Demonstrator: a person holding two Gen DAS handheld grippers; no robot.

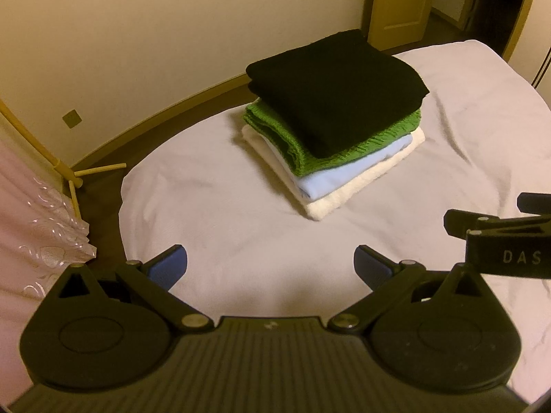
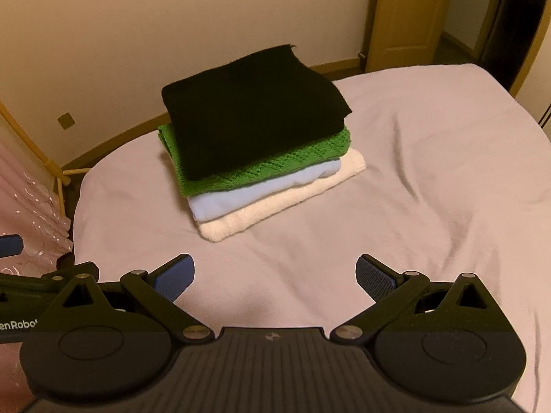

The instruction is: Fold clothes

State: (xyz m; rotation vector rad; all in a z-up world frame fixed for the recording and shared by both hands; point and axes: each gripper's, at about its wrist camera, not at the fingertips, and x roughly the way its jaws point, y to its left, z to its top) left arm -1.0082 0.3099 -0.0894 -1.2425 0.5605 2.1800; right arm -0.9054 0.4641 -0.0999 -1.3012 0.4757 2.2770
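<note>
Black sweater (image 2: 255,110) tops stack, long axis diagonal.

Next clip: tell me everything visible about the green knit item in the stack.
The green knit garment has a diamond-patterned, textured weave and looks like a sweater, though its type cannot be confirmed. It is folded flat and sits second from the top of the stack: the black folded garment lies on it, covering most of it, and it rests on the light blue garment. Only its near edges and a left corner show. Neither gripper touches it.
</note>
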